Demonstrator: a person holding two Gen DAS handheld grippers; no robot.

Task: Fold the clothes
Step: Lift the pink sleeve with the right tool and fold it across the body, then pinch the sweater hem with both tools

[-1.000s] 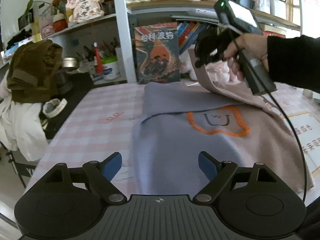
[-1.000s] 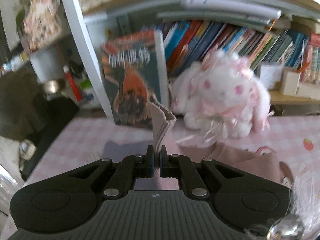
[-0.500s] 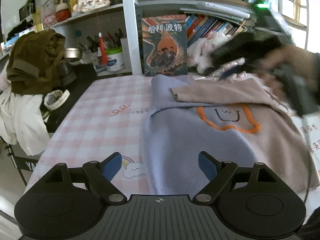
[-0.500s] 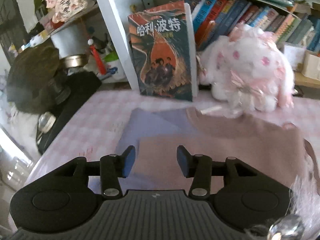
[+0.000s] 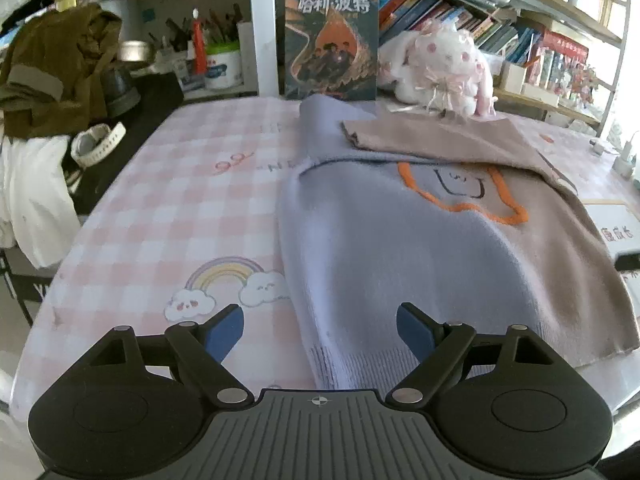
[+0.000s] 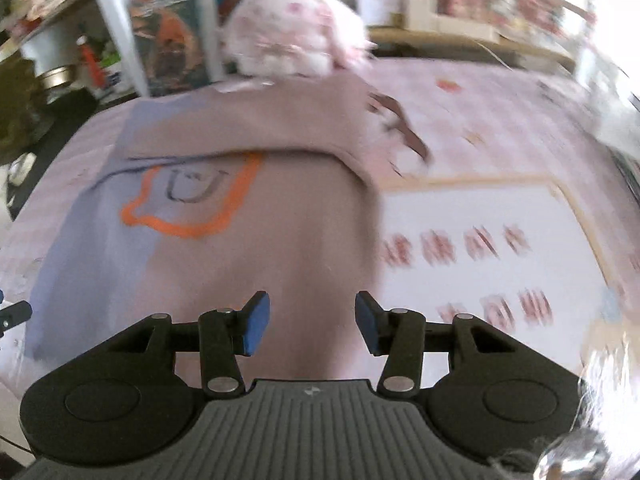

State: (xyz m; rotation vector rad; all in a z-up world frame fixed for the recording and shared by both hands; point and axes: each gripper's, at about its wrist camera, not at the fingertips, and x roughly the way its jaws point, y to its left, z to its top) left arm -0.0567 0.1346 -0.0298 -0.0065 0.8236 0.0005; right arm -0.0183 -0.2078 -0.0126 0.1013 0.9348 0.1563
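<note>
A lilac and taupe sweater (image 5: 400, 240) with an orange outlined face lies flat on the pink checked tablecloth (image 5: 192, 200). Its taupe sleeve (image 5: 432, 140) is folded across the chest. My left gripper (image 5: 320, 330) is open and empty over the sweater's near hem. In the right wrist view the sweater (image 6: 260, 220) fills the left and middle, with the folded sleeve (image 6: 248, 128) across the top. My right gripper (image 6: 308, 320) is open and empty above the taupe half. This view is blurred.
A book (image 5: 332, 40) and a white plush rabbit (image 5: 440, 64) stand at the table's far edge. A brown garment (image 5: 52, 72) and white cloth (image 5: 32, 200) hang off to the left. A white printed sheet (image 6: 480, 248) lies right of the sweater.
My right gripper let go of the taupe sleeve, which now lies across the chest, and pulled back toward the near right. The left gripper stayed open and shifted back a little.
</note>
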